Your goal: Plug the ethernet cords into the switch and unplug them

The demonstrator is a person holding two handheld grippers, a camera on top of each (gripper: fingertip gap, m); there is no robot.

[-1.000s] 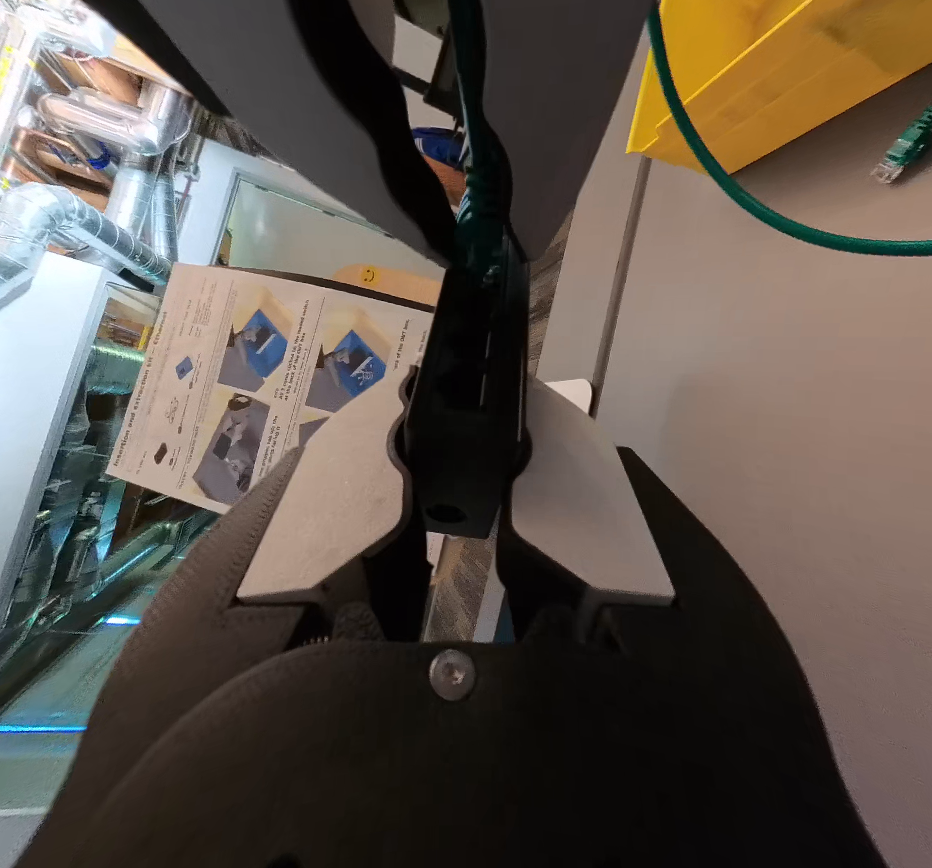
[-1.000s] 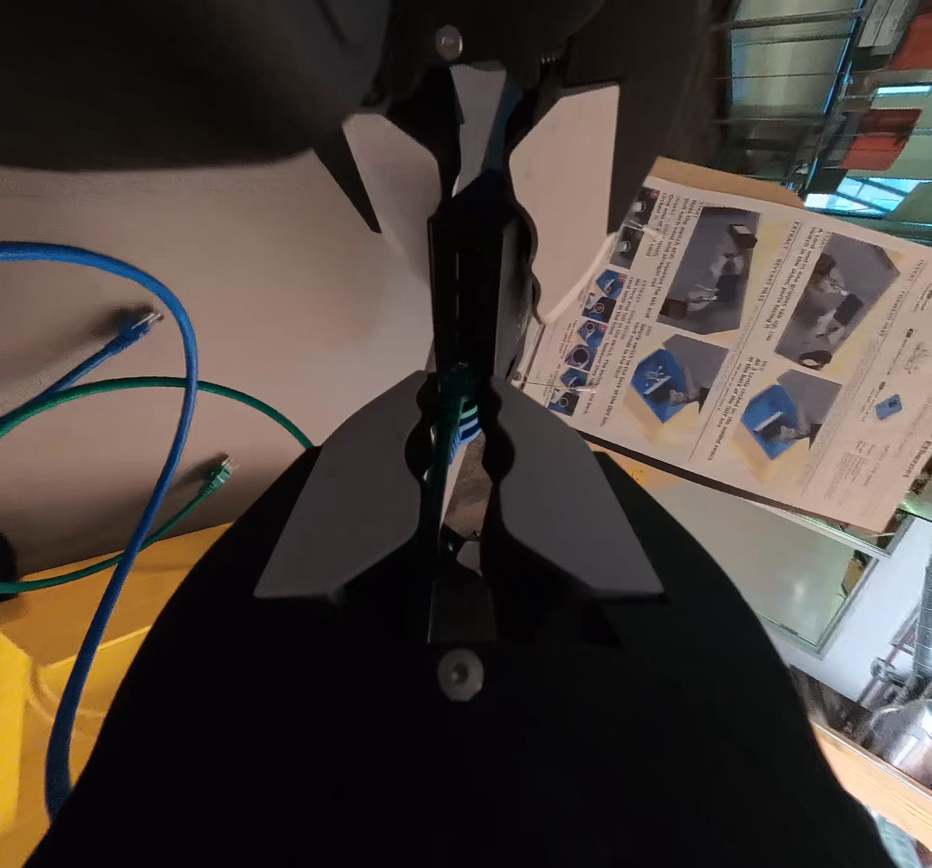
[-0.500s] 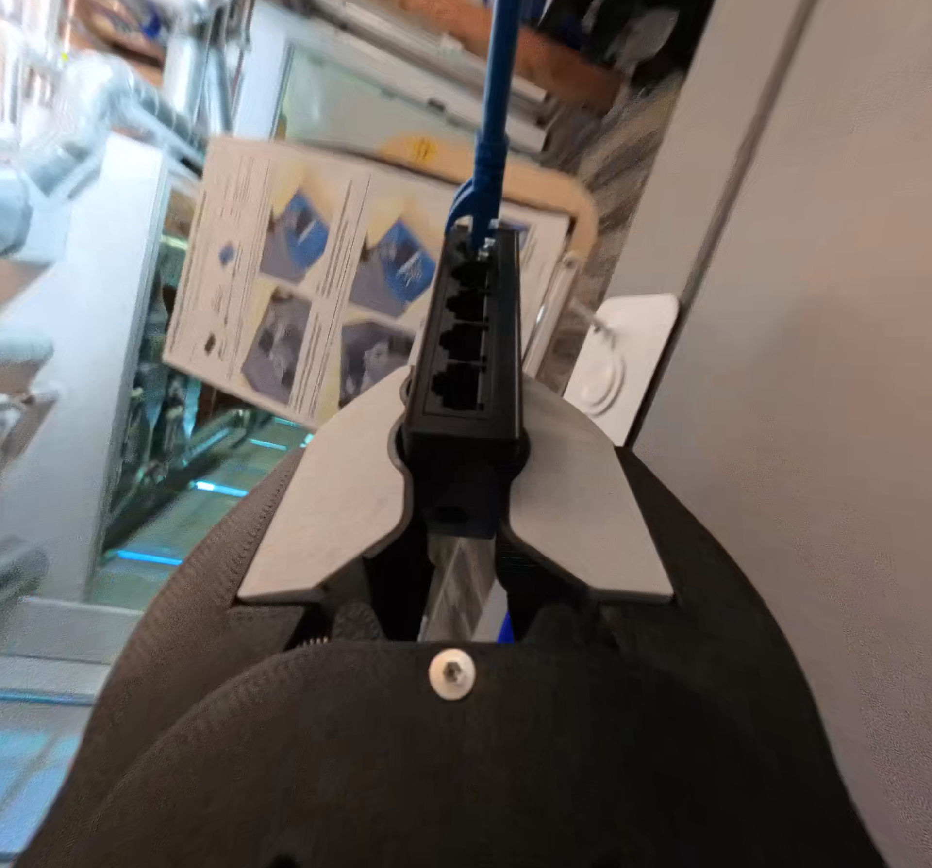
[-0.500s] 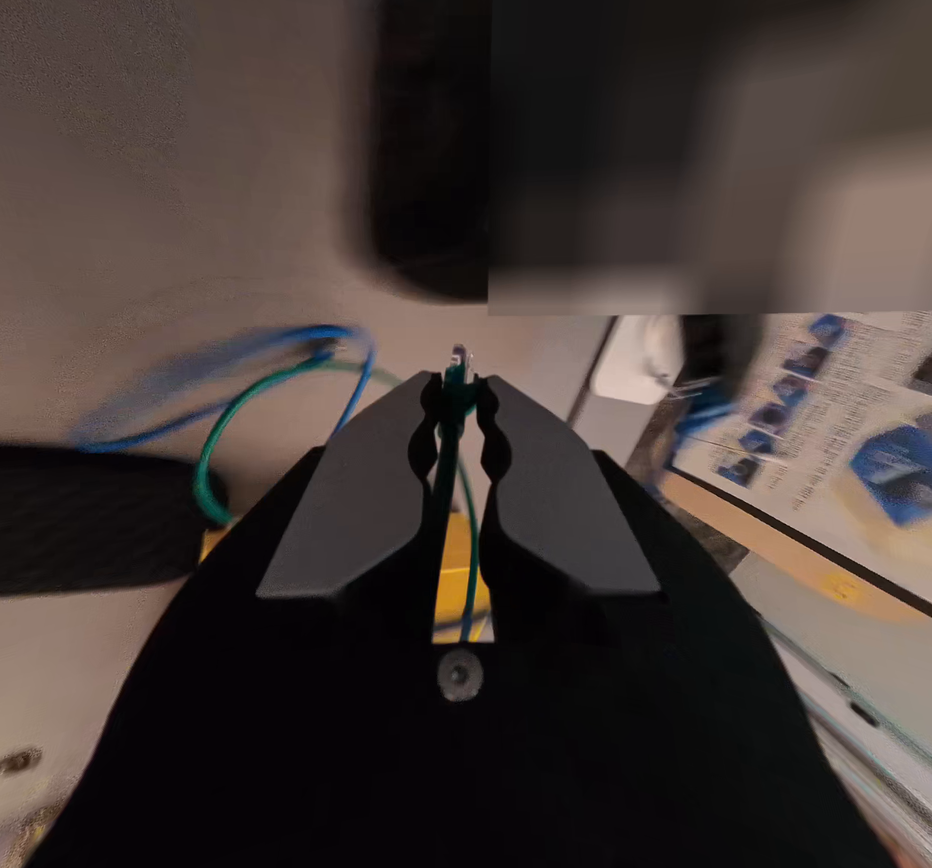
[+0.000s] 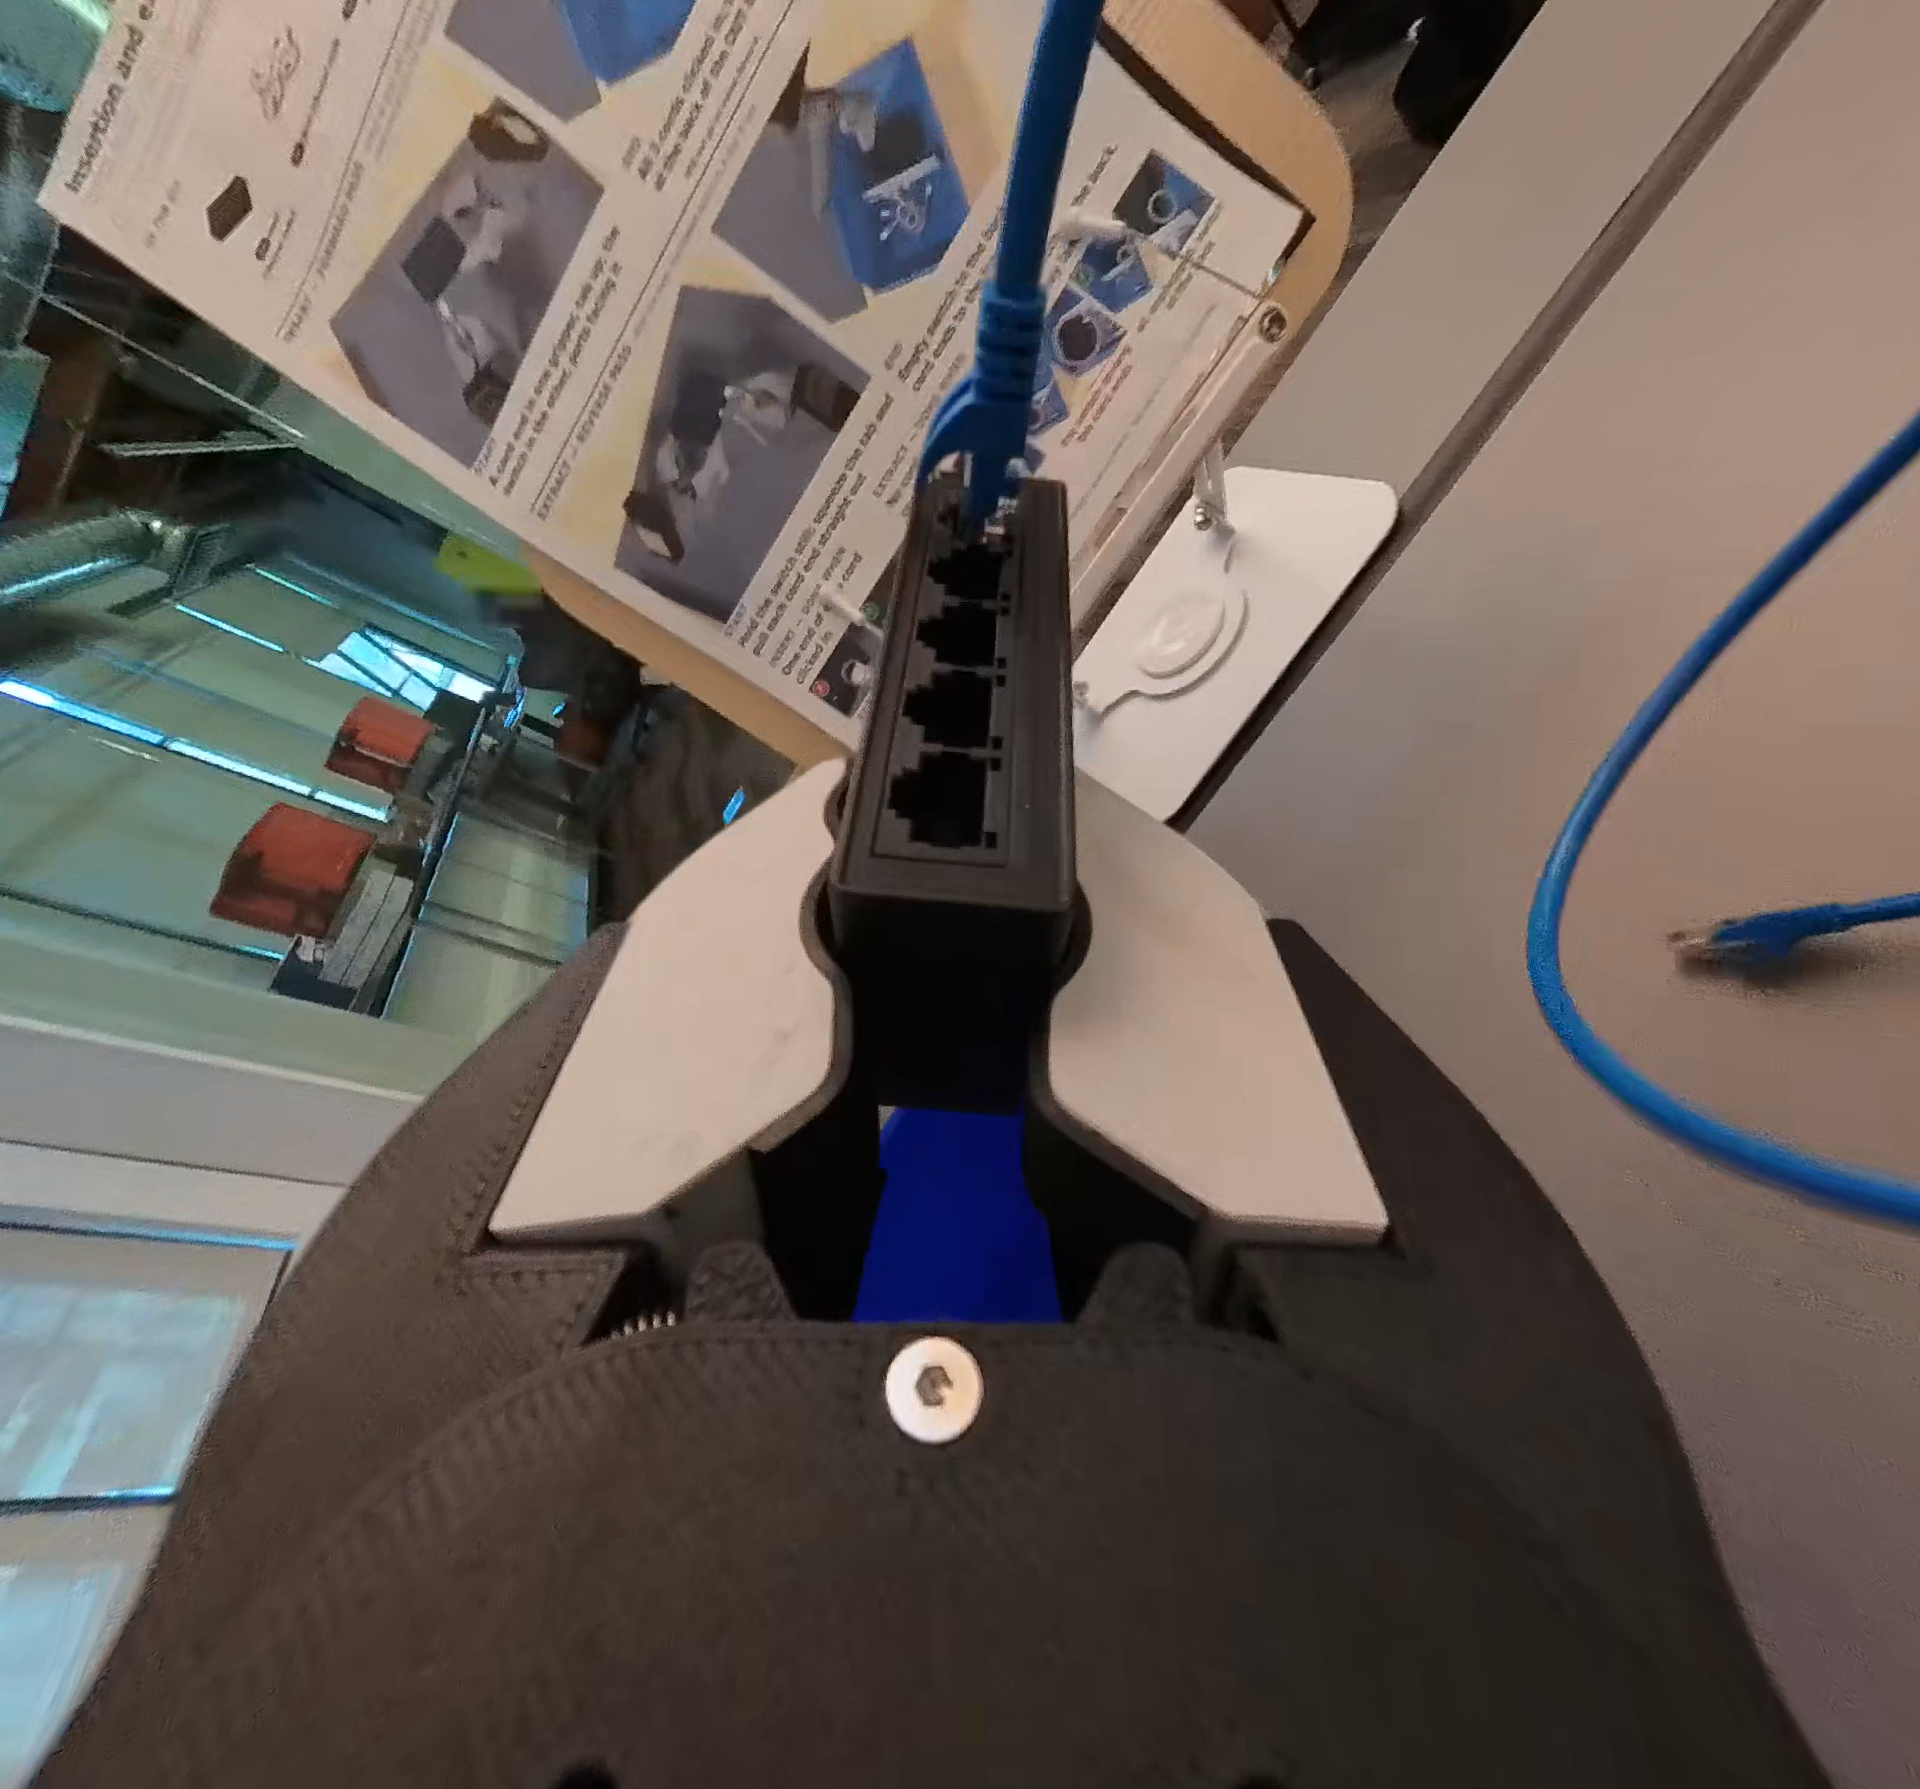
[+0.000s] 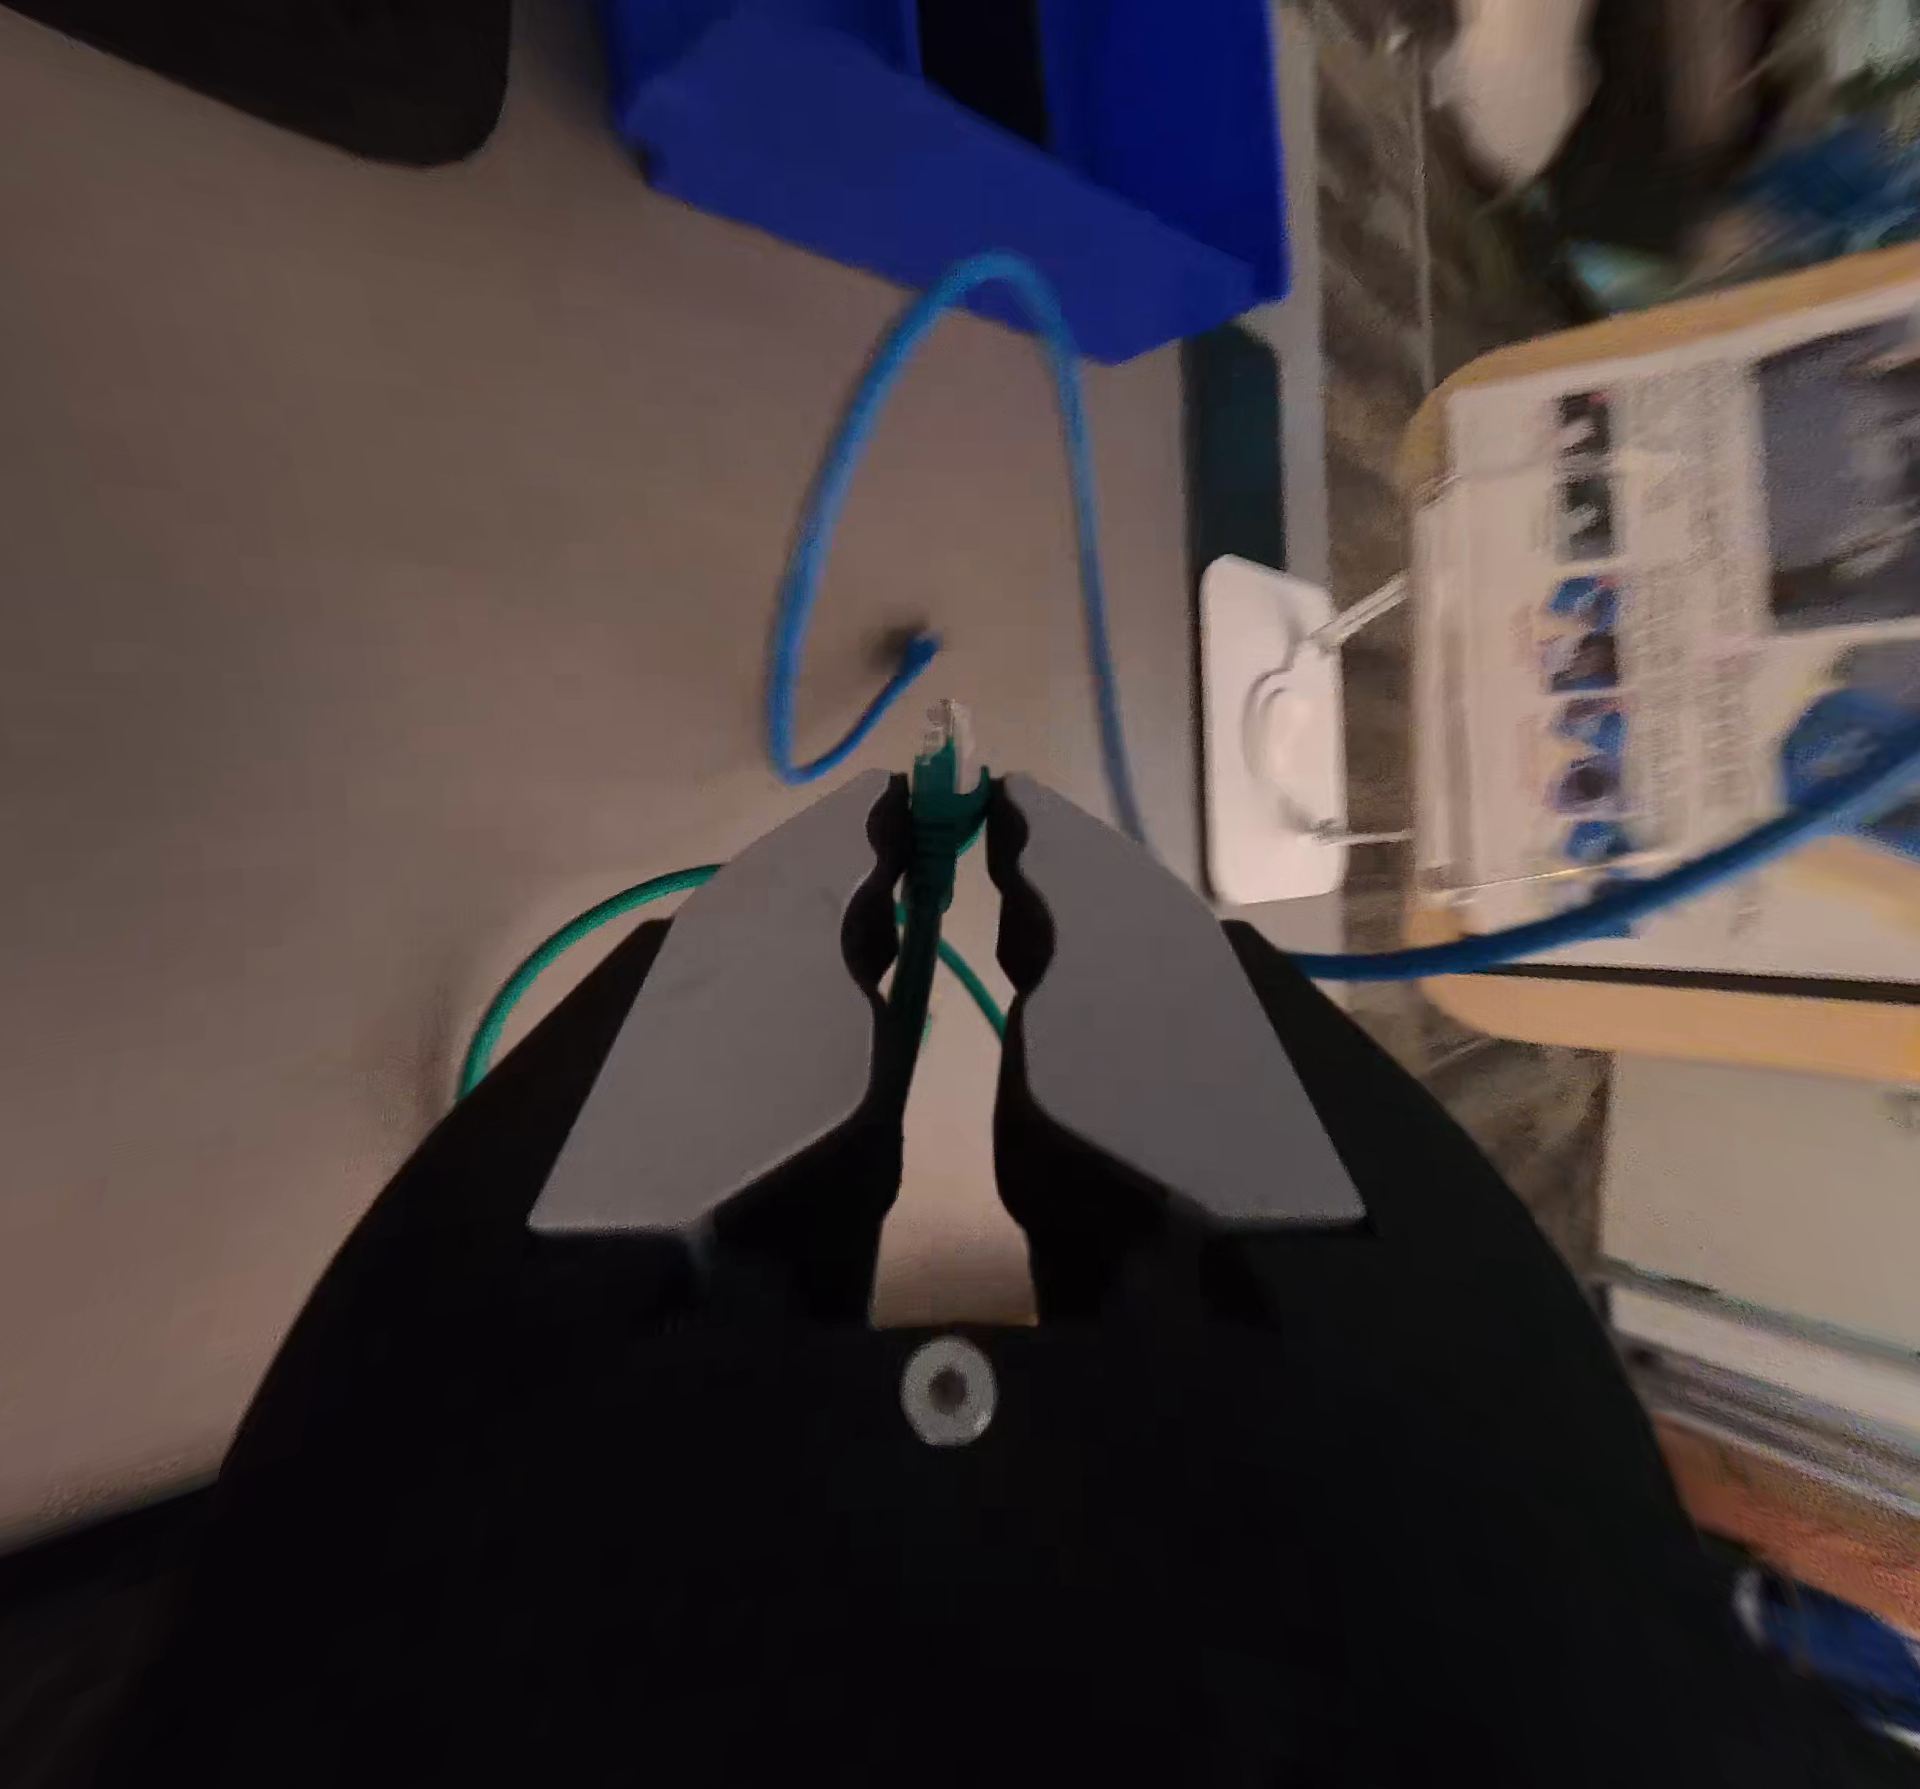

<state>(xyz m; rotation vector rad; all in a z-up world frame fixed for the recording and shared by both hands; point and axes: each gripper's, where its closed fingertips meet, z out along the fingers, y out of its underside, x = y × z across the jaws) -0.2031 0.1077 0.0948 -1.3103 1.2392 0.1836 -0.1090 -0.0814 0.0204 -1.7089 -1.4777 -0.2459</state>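
While your left gripper [image 5: 951,892] clamps the black switch [image 5: 961,752] above the grey table [image 5: 1558,700], one blue cord [image 5: 1049,129] sits in its farthest port; your right gripper [image 6: 940,783] pinches the green cord [image 6: 925,908] just behind its clear plug [image 6: 948,726].
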